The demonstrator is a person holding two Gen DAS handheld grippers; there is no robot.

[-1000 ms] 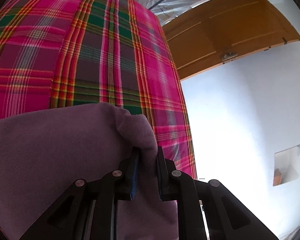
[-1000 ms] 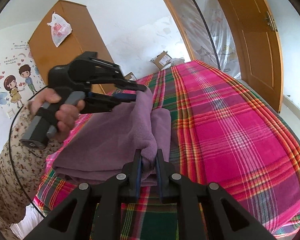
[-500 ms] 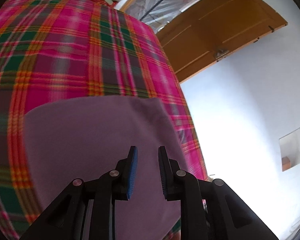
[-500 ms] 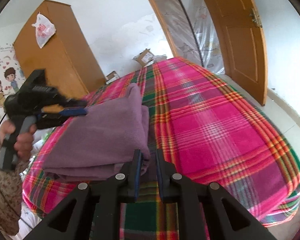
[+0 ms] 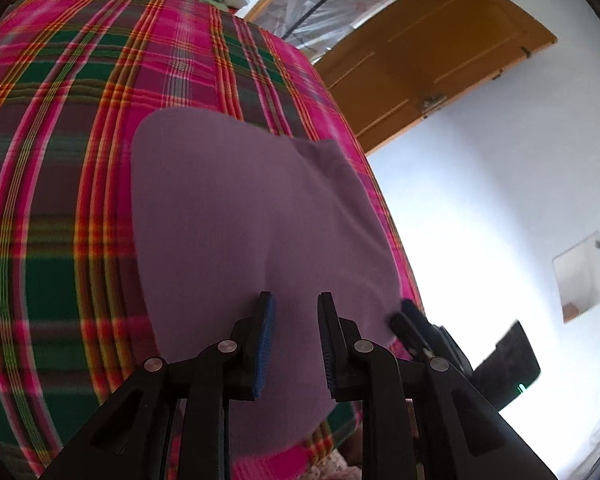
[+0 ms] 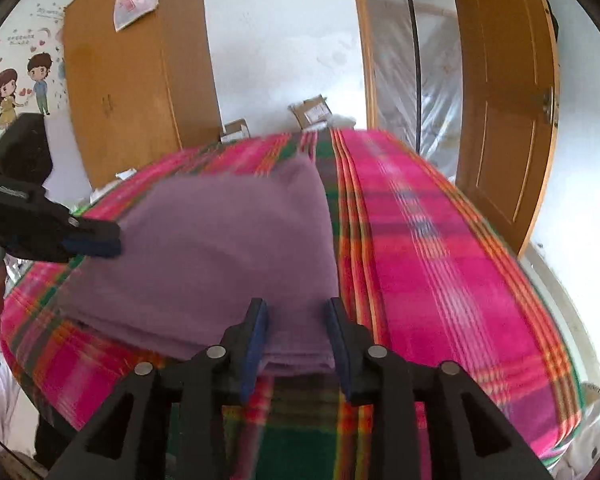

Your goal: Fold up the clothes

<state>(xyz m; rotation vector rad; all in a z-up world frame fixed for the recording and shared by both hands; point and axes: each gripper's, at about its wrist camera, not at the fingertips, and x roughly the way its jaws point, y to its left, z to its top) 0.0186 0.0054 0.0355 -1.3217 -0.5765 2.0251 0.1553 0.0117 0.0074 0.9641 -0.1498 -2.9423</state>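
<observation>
A folded purple garment (image 5: 244, 216) lies flat on the pink and green plaid bed cover (image 5: 60, 128); it also shows in the right wrist view (image 6: 220, 248). My left gripper (image 5: 294, 316) is open and empty just above the garment's near edge. My right gripper (image 6: 298, 316) is open and empty at the garment's near corner, fingers apart with the fold's edge between them. The left gripper also shows in the right wrist view (image 6: 96, 240) at the garment's left side. The right gripper's fingers (image 5: 410, 320) show at the garment's right edge in the left wrist view.
The plaid bed cover (image 6: 440, 260) stretches to the right. A wooden wardrobe (image 6: 136, 72) stands behind the bed on the left. Cardboard boxes (image 6: 312, 110) sit at the bed's far end. An open wooden door (image 6: 508, 92) is on the right.
Both grippers let go of the purple garment and opened. The garment dropped from its lifted fold to lie flat on the bed. Both grippers pulled back toward its edges.
</observation>
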